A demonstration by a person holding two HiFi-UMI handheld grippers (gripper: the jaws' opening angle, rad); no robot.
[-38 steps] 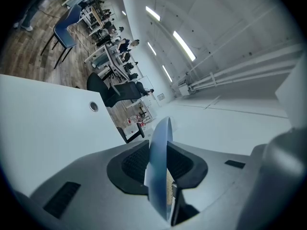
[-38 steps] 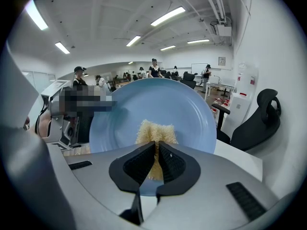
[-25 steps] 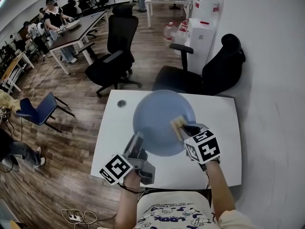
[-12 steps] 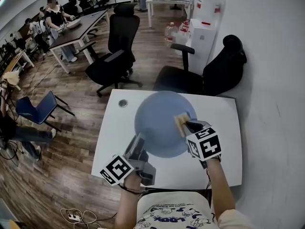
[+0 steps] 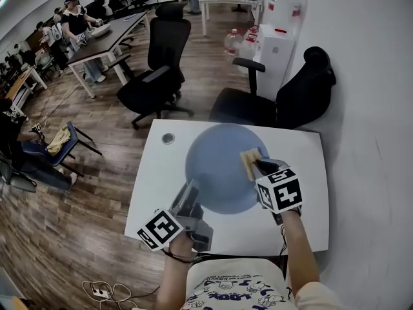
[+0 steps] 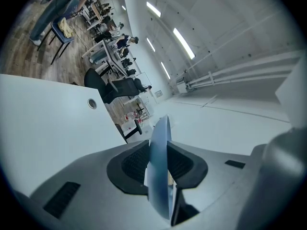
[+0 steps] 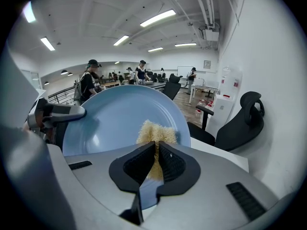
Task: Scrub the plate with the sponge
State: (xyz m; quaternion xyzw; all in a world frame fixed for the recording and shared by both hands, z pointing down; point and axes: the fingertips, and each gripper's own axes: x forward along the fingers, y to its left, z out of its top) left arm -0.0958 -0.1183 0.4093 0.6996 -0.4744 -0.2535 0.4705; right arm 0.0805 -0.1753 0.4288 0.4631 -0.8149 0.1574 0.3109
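Plate clamped by its rim, sponge on its face
The left gripper (image 5: 191, 200) pinches the blue plate's (image 5: 216, 163) near rim over the white table (image 5: 151, 179); the right gripper (image 5: 257, 166) squeezes the yellow sponge (image 5: 249, 159) against the plate's right side, where hard pushing could lever the rim loose

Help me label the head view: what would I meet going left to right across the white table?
Left gripper, gripping the plate's rim → blue plate → yellow sponge → right gripper, holding the sponge.

white table (image 5: 155, 179), round grommet (image 5: 168, 137)
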